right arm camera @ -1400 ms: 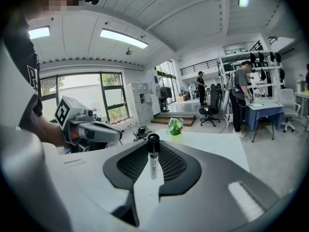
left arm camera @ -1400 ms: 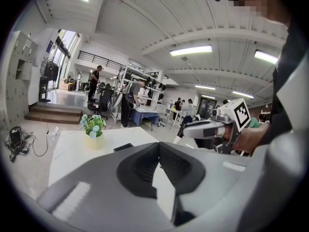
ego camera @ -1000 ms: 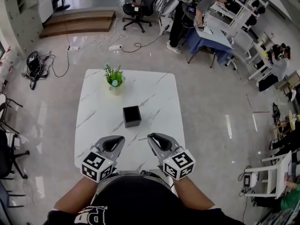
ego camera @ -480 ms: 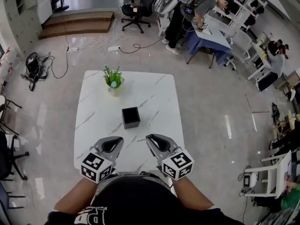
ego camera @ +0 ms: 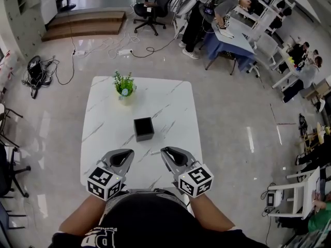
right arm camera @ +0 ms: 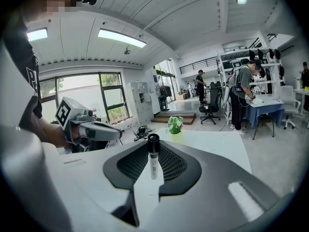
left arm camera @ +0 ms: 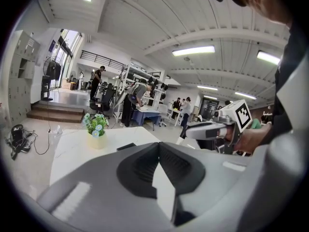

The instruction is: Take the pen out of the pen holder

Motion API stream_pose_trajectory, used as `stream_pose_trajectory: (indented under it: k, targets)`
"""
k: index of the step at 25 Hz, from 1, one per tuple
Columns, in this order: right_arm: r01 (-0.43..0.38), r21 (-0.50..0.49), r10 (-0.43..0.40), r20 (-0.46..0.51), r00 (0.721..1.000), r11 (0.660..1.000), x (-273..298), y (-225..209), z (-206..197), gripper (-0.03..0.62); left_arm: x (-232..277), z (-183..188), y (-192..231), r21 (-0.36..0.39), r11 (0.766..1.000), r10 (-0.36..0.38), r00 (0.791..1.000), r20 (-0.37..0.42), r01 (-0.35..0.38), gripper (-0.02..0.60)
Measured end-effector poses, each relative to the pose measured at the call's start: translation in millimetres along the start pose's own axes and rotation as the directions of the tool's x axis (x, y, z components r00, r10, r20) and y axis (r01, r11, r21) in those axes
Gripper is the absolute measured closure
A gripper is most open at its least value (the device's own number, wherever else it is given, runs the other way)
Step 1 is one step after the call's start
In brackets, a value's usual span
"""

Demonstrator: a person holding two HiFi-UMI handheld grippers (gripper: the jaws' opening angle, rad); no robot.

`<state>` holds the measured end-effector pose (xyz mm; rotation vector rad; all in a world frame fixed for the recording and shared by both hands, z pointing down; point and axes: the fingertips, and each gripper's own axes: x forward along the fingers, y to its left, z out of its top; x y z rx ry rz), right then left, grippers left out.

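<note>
The black square pen holder (ego camera: 144,128) stands in the middle of the white marble table (ego camera: 176,107); its top edge shows as a dark strip (left arm camera: 126,146) in the left gripper view. My right gripper (right arm camera: 153,149) is shut on a white pen with a black cap (right arm camera: 153,159), held upright between its jaws. In the head view this gripper (ego camera: 170,153) hovers over the table's near edge, and the pen cannot be made out there. My left gripper (ego camera: 125,154) hangs beside it at the same height, jaws closed tip to tip (left arm camera: 158,145) with nothing between them.
A small potted plant (ego camera: 124,85) sits at the table's far side. Office chairs, desks and several people (ego camera: 217,9) fill the room beyond. Cables and a bag (ego camera: 36,68) lie on the floor at the left.
Both grippers stay almost where they were, shifting only slightly left in the head view. People in the background have moved.
</note>
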<state>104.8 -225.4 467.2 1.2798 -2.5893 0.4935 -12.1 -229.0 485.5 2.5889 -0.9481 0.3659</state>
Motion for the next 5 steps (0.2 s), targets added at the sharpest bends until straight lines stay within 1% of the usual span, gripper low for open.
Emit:
stream_pose_trajectory:
  k: [5]
  targets:
    - [0.003, 0.003, -0.003, -0.006, 1.000, 1.000, -2.0, -0.9, -1.1, 0.530, -1.4, 1.8, -0.8, -0.002, 1.000, 0.003, 1.000, 0.002, -0.003, 0.525]
